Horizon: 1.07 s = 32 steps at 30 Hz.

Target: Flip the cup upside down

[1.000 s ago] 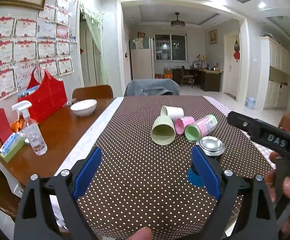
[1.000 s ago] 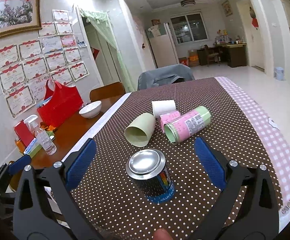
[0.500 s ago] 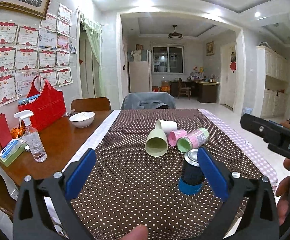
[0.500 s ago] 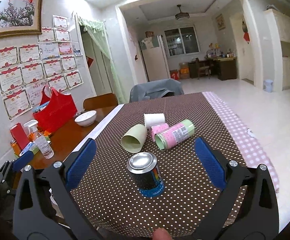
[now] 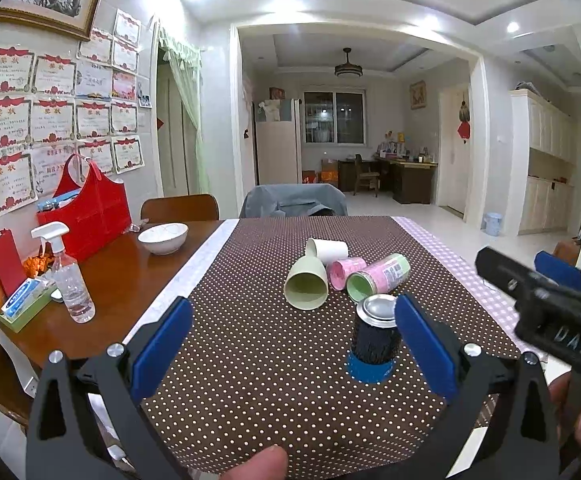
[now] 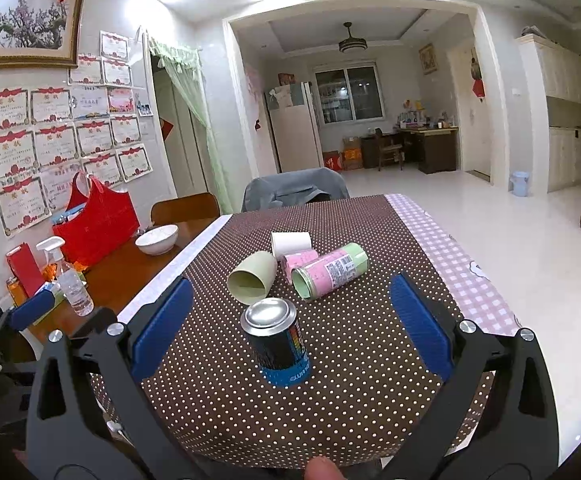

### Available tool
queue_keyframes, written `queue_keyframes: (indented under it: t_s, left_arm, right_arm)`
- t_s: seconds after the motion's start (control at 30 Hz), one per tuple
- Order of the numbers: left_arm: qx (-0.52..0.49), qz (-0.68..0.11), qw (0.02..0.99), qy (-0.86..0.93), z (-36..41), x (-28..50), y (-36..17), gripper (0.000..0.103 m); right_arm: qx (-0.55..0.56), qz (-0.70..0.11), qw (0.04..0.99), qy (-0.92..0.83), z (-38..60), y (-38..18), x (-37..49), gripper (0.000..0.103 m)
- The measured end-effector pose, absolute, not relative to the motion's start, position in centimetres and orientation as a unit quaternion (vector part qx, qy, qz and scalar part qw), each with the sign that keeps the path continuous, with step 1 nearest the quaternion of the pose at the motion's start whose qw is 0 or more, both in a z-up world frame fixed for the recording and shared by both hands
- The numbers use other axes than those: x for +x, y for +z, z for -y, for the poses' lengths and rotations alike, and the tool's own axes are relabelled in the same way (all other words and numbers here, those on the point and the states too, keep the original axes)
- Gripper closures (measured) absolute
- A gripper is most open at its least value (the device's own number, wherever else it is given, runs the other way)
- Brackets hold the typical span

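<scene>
A dark cup with a blue rim (image 6: 278, 344) stands upside down on the dotted brown tablecloth (image 6: 354, 408), its silver bottom up. It also shows in the left wrist view (image 5: 374, 334), just left of my left gripper's right finger. My right gripper (image 6: 288, 334) is open and empty, held back above the cup. My left gripper (image 5: 288, 346) is open and empty. Behind lie a pale green cup (image 5: 306, 286), a white cup (image 5: 328, 250), a small pink cup (image 5: 342, 272) and a pink-and-green cup (image 5: 378, 278), all on their sides.
A white bowl (image 5: 163, 237), a red bag (image 5: 86, 216), a spray bottle (image 5: 72, 280) and a green tray (image 5: 24, 306) stand on the bare wood at left. Chairs stand at the far end. The table's right edge drops to the floor.
Both grippers have drawn back and risen from the upside-down cup, so more of the room and table shows. The cup has stayed where it stands.
</scene>
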<state>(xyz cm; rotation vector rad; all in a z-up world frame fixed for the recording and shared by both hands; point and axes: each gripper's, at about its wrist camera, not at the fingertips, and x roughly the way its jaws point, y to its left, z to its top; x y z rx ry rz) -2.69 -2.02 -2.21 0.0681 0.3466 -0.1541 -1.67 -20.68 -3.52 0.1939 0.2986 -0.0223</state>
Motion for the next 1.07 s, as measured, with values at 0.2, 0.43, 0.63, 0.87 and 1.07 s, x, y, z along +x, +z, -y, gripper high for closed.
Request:
queue_keyframes:
  t_s: [0.2,0.43,0.63,0.87,1.07]
  left_arm:
    - [0.035,-0.180,0.981,-0.069,1.87,-2.47,-2.27,0.004]
    - [0.034,-0.186,0.980,-0.062,1.53,-2.13,-2.24,0.004]
    - [0.033,-0.179,0.981,-0.063,1.36,-2.17,-2.24,0.004]
    - [0.032,-0.173,0.983,-0.056,1.35,-2.40,-2.14,0.004]
    - [0.029,-0.180,0.982,-0.049,1.16,-2.13,-2.18,0.004]
  right_arm:
    - [0.101,-0.148,0.983,-0.025,21.09,-3.84,-1.80,0.006]
    - [0.101,-0.152,0.983,-0.035,21.46,-4.05,-1.64,0.006]
    - [0.098,-0.156,0.982,-0.034,21.34,-4.40,-1.40,0.006]
    - [0.095,-0.158,0.982,-0.035,21.33,-4.52,-1.41,0.006]
    - [0.095,-0.158,0.982,-0.033,21.25,-4.55,-1.32,0.006]
